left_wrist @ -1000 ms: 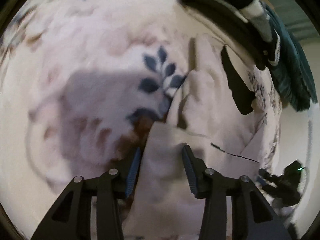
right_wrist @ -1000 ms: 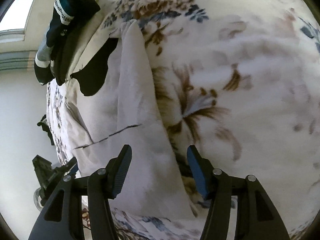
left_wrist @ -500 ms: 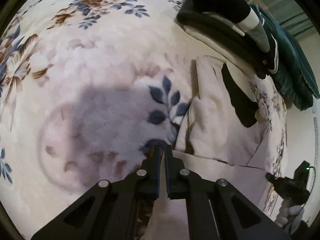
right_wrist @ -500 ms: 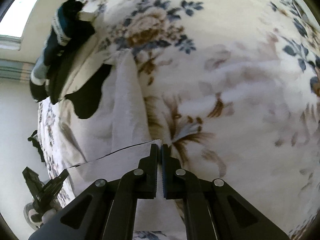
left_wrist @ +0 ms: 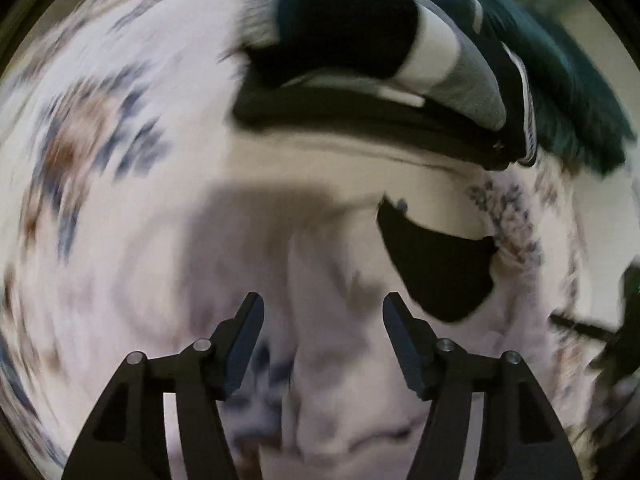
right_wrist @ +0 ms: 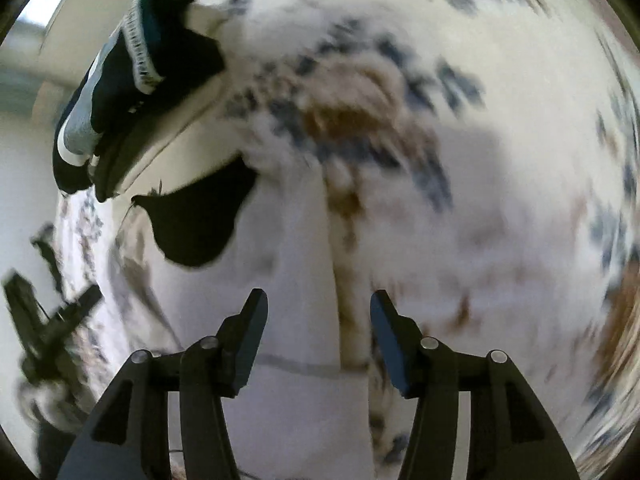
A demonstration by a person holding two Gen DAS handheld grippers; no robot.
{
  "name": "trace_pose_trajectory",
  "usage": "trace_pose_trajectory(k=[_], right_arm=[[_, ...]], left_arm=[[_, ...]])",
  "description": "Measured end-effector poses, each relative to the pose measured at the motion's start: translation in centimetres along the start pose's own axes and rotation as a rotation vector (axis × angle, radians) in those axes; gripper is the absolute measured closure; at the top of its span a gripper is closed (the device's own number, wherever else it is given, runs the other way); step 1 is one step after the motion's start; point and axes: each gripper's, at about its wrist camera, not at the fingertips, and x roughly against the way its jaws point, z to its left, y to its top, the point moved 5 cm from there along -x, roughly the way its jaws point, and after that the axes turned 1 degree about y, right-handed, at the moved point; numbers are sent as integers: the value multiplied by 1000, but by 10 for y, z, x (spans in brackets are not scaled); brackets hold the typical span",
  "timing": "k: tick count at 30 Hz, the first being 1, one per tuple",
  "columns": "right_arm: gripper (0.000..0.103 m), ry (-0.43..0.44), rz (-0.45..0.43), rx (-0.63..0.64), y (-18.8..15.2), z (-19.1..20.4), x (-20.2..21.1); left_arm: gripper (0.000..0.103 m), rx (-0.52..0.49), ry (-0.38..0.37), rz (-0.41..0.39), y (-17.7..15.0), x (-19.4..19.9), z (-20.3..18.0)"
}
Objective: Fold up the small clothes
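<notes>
A pale cream garment (left_wrist: 340, 360) with a black patch (left_wrist: 436, 272) lies on a floral blanket (left_wrist: 120, 160). My left gripper (left_wrist: 323, 336) is open and empty just above the garment. In the right wrist view the same garment (right_wrist: 288, 280) and its black patch (right_wrist: 196, 224) show, with a fold line across it near the fingers. My right gripper (right_wrist: 316, 332) is open and empty over the garment's right edge. Both views are blurred by motion.
A stack of dark folded clothes (left_wrist: 380, 68) with teal, grey and white stripes sits at the far end of the garment; it also shows in the right wrist view (right_wrist: 132, 92). The other gripper (right_wrist: 48, 320) is at the left edge. The floral blanket (right_wrist: 480, 160) spreads right.
Both grippers were shut on the garment's near edge half a second ago; both have opened and let go, and have moved forward towards the stack of dark clothes.
</notes>
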Motion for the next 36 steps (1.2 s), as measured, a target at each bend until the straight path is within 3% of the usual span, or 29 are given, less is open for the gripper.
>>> trace_pose_trajectory(k=[6, 9, 11, 12, 13, 14, 15, 16, 21, 26, 31, 36], right_arm=[[47, -148, 17, 264, 76, 55, -38], [47, -219, 86, 342, 96, 69, -69], [47, -215, 140, 339, 101, 71, -85], [47, -222, 145, 336, 103, 71, -91], [52, -228, 151, 337, 103, 71, -94], [58, -228, 149, 331, 104, 70, -96], [78, -219, 137, 321, 105, 70, -96], [93, -203, 123, 311, 105, 70, -94], [97, -135, 29, 303, 98, 73, -71], [97, -47, -53, 262, 81, 76, -28], [97, 72, -108, 171, 28, 67, 21], [97, 126, -86, 105, -47, 50, 39]], left_arm=[[44, -301, 106, 87, 34, -56, -39], [44, -395, 185, 120, 36, -77, -45], [44, -421, 195, 143, 33, -86, -47], [50, -423, 185, 141, 32, -87, -48], [73, -416, 160, 137, 31, -87, -48], [86, -407, 138, 137, 30, -86, -47], [96, -397, 121, 135, 29, -84, -46], [96, -390, 114, 120, 28, -79, -45], [98, -372, 77, 30, 18, -41, -46], [98, -284, 9, -69, 3, 21, -49], [98, -131, -23, -136, -49, 78, -31], [98, -32, -25, -124, -111, 100, -24]])
